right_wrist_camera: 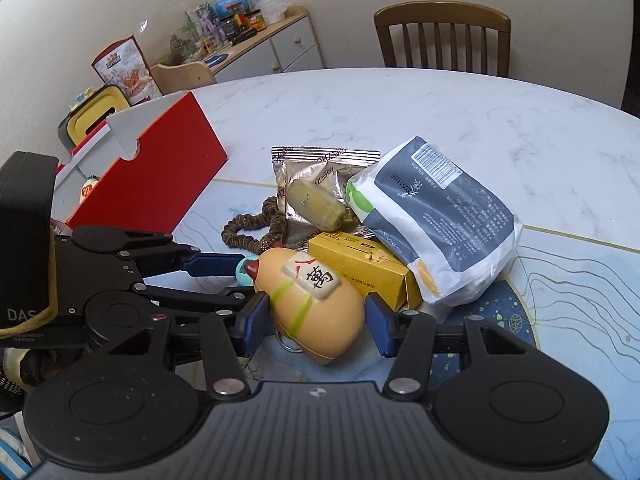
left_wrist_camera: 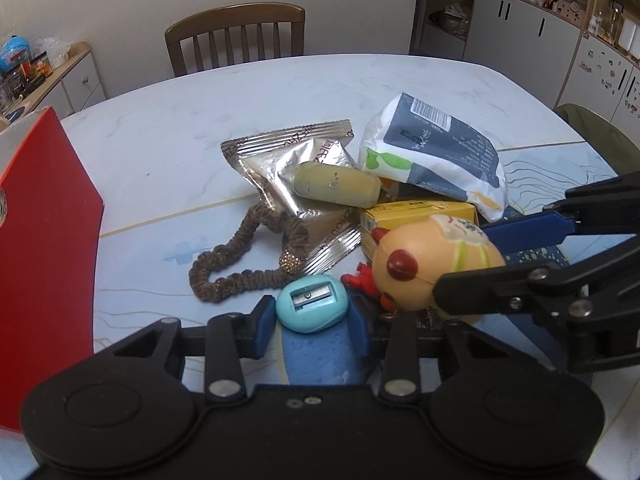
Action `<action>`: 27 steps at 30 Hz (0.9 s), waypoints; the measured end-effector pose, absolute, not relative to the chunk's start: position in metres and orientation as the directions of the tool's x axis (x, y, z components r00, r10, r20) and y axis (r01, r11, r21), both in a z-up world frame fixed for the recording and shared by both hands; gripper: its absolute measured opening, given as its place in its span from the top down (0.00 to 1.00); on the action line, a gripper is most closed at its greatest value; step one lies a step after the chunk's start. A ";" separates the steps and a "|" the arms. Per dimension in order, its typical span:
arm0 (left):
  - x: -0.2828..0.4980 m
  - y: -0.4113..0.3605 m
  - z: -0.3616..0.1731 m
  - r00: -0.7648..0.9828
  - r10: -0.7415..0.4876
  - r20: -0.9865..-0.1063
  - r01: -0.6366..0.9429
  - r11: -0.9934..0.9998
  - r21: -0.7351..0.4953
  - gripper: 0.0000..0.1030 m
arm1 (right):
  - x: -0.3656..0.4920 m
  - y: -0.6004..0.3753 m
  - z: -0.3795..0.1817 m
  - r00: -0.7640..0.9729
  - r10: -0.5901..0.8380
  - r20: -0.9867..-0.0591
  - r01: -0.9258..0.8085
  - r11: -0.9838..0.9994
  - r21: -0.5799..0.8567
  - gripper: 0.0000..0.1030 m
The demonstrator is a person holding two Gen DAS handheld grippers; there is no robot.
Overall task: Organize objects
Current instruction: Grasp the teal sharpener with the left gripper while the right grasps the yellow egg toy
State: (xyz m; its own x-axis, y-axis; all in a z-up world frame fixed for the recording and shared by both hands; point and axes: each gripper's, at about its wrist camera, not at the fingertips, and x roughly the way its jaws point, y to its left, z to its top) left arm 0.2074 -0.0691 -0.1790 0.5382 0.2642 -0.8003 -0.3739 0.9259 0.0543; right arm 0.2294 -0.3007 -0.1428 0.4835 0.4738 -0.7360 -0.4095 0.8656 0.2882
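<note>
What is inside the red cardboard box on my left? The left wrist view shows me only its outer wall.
Observer: The red cardboard box is open on top and white inside. One small round red-and-white item lies in it; the rest of its floor is hidden.
Operator: How does the right gripper sit on the tan gourd-shaped toy?
Observer: One blue pad stands on each side of the toy, close or touching. I cannot tell whether it is clamped.
Operator: Anything under the toy?
Observer: A thin metal key ring pokes out from beneath its near end.
</note>
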 end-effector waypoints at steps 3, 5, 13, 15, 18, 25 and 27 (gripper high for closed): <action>0.204 -0.069 -0.175 0.541 0.265 -0.798 -0.378 0.924 0.050 0.64 | 0.225 -0.301 -0.136 0.497 0.472 -0.728 -0.396 0.870 0.294 0.50; 0.202 -0.070 -0.170 0.547 0.262 -0.795 -0.378 0.925 0.045 0.64 | 0.223 -0.302 -0.130 0.506 0.471 -0.723 -0.386 0.873 0.299 0.50; 0.187 -0.080 -0.139 0.583 0.250 -0.773 -0.371 0.928 0.021 0.64 | 0.206 -0.300 -0.100 0.534 0.453 -0.714 -0.374 0.884 0.281 0.50; 0.183 -0.082 -0.129 0.596 0.249 -0.763 -0.370 0.929 0.013 0.64 | 0.202 -0.299 -0.091 0.540 0.449 -0.712 -0.374 0.886 0.275 0.50; 0.180 -0.084 -0.116 0.603 0.241 -0.761 -0.369 0.930 0.002 0.64 | 0.196 -0.295 -0.077 0.547 0.450 -0.706 -0.381 0.885 0.269 0.50; 0.162 -0.082 -0.088 0.631 0.240 -0.737 -0.378 0.926 -0.022 0.64 | 0.185 -0.279 -0.048 0.568 0.445 -0.692 -0.396 0.885 0.244 0.50; 0.158 -0.078 -0.081 0.631 0.245 -0.736 -0.389 0.921 -0.028 0.64 | 0.184 -0.273 -0.041 0.576 0.447 -0.684 -0.398 0.885 0.243 0.50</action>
State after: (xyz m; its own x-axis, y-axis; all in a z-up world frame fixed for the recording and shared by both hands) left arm 0.1578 -0.0776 -0.0808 0.6311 0.2448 -0.7361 -0.3894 0.9207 -0.0276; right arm 0.1835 -0.2730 -0.0409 0.5764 0.4471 -0.6840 -0.3981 0.8847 0.2427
